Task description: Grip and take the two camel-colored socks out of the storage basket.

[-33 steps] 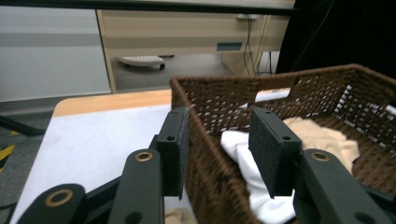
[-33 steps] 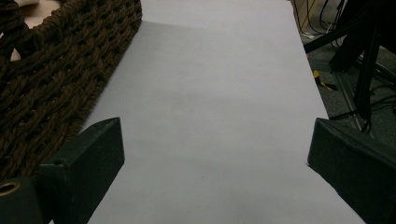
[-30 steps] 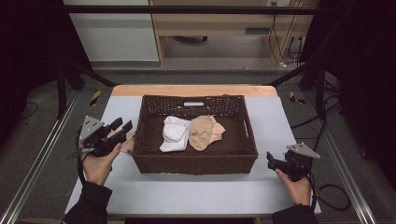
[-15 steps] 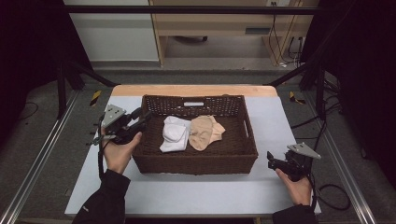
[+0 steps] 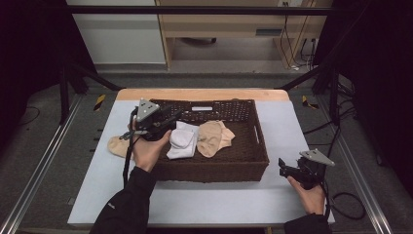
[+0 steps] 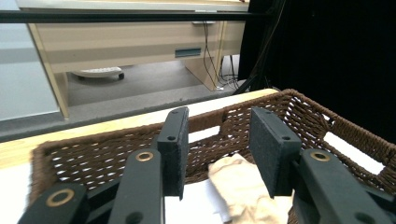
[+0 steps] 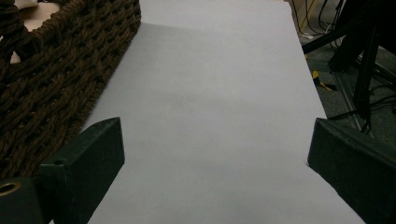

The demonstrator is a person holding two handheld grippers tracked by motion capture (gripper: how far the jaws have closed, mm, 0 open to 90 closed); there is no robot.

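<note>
A brown wicker basket point(image 5: 258, 146) stands mid-table with a white sock point(image 5: 182, 141) and a beige sock point(image 5: 212, 138) inside. Another beige sock point(image 5: 117, 146) lies on the table just left of the basket. My left gripper point(image 5: 170, 119) hovers over the basket's left end, open with nothing between its jaws. In the left gripper view point(image 6: 217, 135) the jaws point across the basket point(image 6: 93, 149), above the beige sock point(image 6: 238, 182) and the white sock point(image 6: 196, 205). My right gripper point(image 5: 282, 165) rests open and empty near the table's front right.
The right gripper view point(image 7: 215, 140) looks along bare white table point(image 7: 210, 93), with the basket's woven wall point(image 7: 56, 70) at its left. Dark metal frame rails run along both table sides. A wooden cabinet point(image 5: 234, 24) stands beyond the far edge.
My left hand has carried its gripper rightward, from beside the basket's left wall to over its left end. The beige sock on the table now shows behind it. The right hand stays put.
</note>
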